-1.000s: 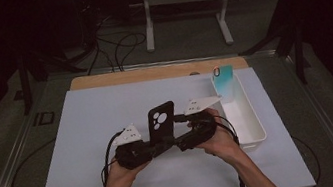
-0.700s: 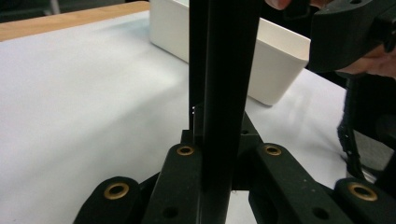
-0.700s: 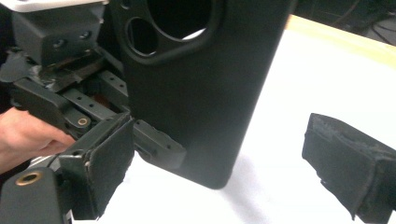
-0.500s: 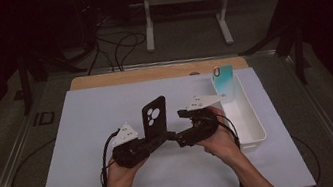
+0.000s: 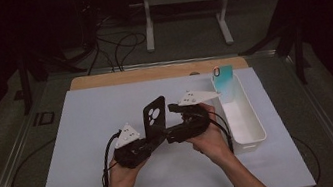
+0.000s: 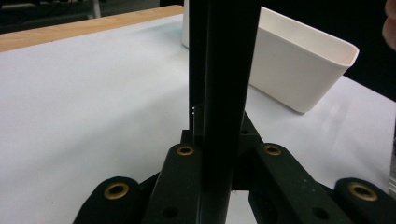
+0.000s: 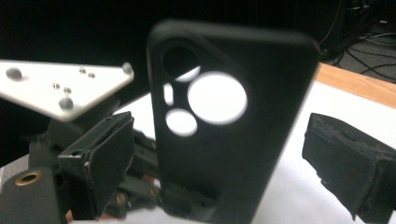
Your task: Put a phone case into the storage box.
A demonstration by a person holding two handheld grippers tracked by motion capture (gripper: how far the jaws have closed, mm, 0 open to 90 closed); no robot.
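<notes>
Right now our left gripper (image 5: 149, 139) is clamped on the lower end of a black phone case (image 5: 154, 117), which stands upright above the white table mat (image 5: 78, 153) near its middle; in the left gripper view the case (image 6: 227, 70) rises edge-on straight up between the two jaws. Our right gripper (image 5: 171, 123) sits just to the right of the case, and its jaws have just been opening: in the right gripper view the case (image 7: 224, 154) stands between the two pads (image 7: 348, 163), which are spread wide to either side and press on nothing. So the right gripper is released and the left alone carries the case, whose camera cut-outs face the right gripper's camera.

Moving outward, we see a long white bin (image 5: 256, 130) on the mat just right of our right hand (image 5: 212, 139), running away from us. At its far end a turquoise phone case (image 5: 224, 80) leans upright against the bin's wall; the rest of the bin looks bare. In the left gripper view the bin's near corner (image 6: 308, 70) sits beyond the black case.

Beyond the mat runs a strip of wooden tabletop (image 5: 151, 73), and behind that stand a pale metal stand (image 5: 181, 5) and loose cables (image 5: 116, 45) on the floor. Nothing lies between the grippers and the bin.
</notes>
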